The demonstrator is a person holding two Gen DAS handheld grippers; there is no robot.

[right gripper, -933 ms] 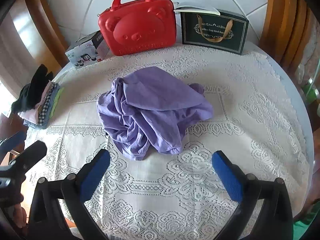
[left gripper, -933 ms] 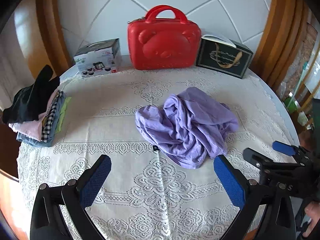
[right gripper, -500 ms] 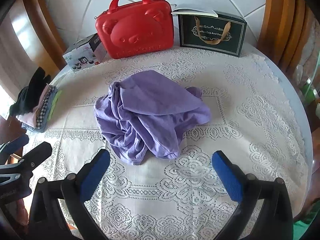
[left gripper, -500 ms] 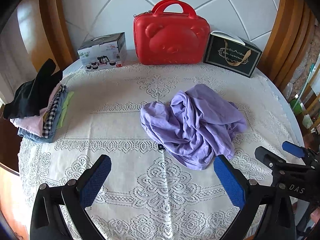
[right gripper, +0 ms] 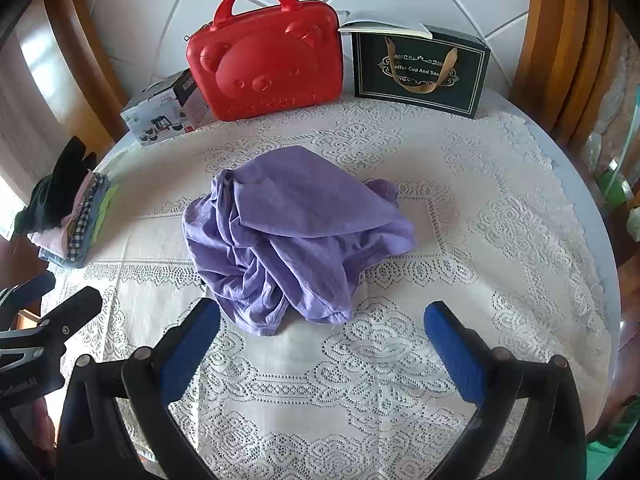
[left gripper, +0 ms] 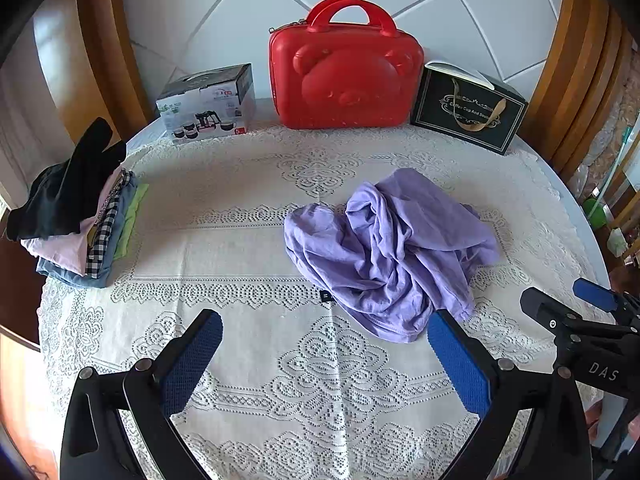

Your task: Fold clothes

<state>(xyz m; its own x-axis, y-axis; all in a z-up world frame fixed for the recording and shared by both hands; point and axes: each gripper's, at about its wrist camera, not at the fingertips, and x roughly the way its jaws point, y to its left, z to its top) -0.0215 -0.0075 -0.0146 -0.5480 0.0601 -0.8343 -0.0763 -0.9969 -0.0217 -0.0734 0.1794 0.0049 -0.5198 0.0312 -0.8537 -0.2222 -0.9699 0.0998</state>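
A crumpled purple garment (left gripper: 388, 248) lies in a heap near the middle of the round table with the white lace cloth (left gripper: 248, 248); it also shows in the right wrist view (right gripper: 288, 232). My left gripper (left gripper: 324, 356) is open and empty, above the cloth just short of the garment's near edge. My right gripper (right gripper: 320, 344) is open and empty, also just short of the garment. The right gripper shows at the right edge of the left wrist view (left gripper: 576, 312). The left gripper shows at the left edge of the right wrist view (right gripper: 48, 312).
A stack of folded clothes (left gripper: 80, 216) with a black garment on top sits at the table's left edge. At the back stand a printed box (left gripper: 208, 104), a red bear-faced case (left gripper: 344, 76) and a dark gift box (left gripper: 468, 112). Wooden frames flank the white tiled wall.
Both grippers have risen and drawn back a little from the garment, staying open. The garment has not moved.
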